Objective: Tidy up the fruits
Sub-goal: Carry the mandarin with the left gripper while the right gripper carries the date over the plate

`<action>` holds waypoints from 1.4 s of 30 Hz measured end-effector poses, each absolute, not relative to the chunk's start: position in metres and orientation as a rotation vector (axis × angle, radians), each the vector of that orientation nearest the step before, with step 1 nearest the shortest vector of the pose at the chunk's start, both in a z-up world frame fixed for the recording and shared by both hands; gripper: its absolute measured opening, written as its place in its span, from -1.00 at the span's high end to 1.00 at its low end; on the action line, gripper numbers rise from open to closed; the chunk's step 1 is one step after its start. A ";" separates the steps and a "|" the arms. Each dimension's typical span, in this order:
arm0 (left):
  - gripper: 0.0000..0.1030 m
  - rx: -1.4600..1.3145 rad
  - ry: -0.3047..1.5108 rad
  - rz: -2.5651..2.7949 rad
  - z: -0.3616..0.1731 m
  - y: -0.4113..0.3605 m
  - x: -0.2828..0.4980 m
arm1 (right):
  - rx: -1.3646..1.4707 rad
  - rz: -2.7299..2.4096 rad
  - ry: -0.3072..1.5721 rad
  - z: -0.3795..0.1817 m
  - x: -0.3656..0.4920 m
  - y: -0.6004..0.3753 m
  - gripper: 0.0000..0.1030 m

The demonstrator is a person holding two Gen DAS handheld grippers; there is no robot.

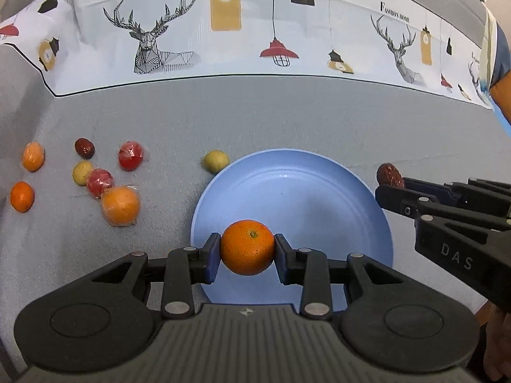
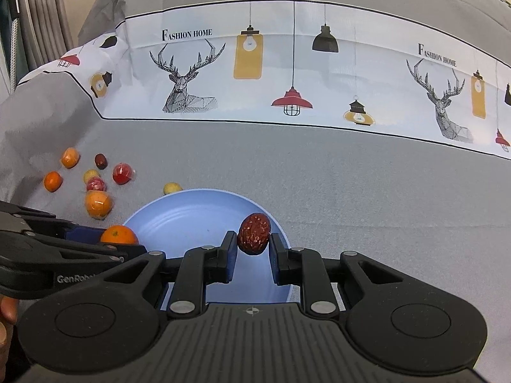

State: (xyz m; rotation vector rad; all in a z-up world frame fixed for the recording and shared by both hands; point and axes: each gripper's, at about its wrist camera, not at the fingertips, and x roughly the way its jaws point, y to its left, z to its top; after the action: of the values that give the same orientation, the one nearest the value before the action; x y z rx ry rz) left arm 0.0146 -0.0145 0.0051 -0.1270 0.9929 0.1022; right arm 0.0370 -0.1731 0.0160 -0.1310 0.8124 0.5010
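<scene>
My left gripper (image 1: pixel 247 253) is shut on a small orange (image 1: pixel 247 247), held over the near part of the light blue plate (image 1: pixel 303 191). In the right wrist view the same orange (image 2: pixel 118 235) shows at the plate's left rim. My right gripper (image 2: pixel 254 249) is shut on a wrinkled red jujube (image 2: pixel 254 233), hanging above the plate (image 2: pixel 191 214) at its right side. From the left wrist view the jujube (image 1: pixel 389 175) pokes out beyond the right gripper's black fingers (image 1: pixel 399 199), just right of the plate. The plate itself is bare.
Loose fruit lies on the grey cloth left of the plate: two oranges (image 1: pixel 32 156), a wrapped orange (image 1: pixel 120 206), two wrapped red fruits (image 1: pixel 130 155), a dark jujube (image 1: pixel 84 147) and two yellow ones (image 1: pixel 216 160). A white printed band (image 1: pixel 255 32) runs along the back.
</scene>
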 end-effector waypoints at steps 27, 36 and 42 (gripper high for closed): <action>0.25 -0.173 1.023 0.052 -0.001 -0.018 0.015 | -0.168 0.519 0.823 0.012 0.038 -0.167 0.56; 0.25 -0.174 1.023 0.049 -0.001 -0.019 0.015 | -0.174 0.520 0.820 0.011 0.037 -0.165 0.56; 0.25 -0.175 1.023 0.049 -0.001 -0.019 0.015 | -0.177 0.522 0.816 0.011 0.036 -0.164 0.56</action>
State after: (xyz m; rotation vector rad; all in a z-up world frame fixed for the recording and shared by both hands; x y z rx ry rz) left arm 0.0149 -0.0191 -0.0010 -0.1754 1.0227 0.0488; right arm 0.0363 -0.1640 0.0111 -0.1768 0.8164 0.5220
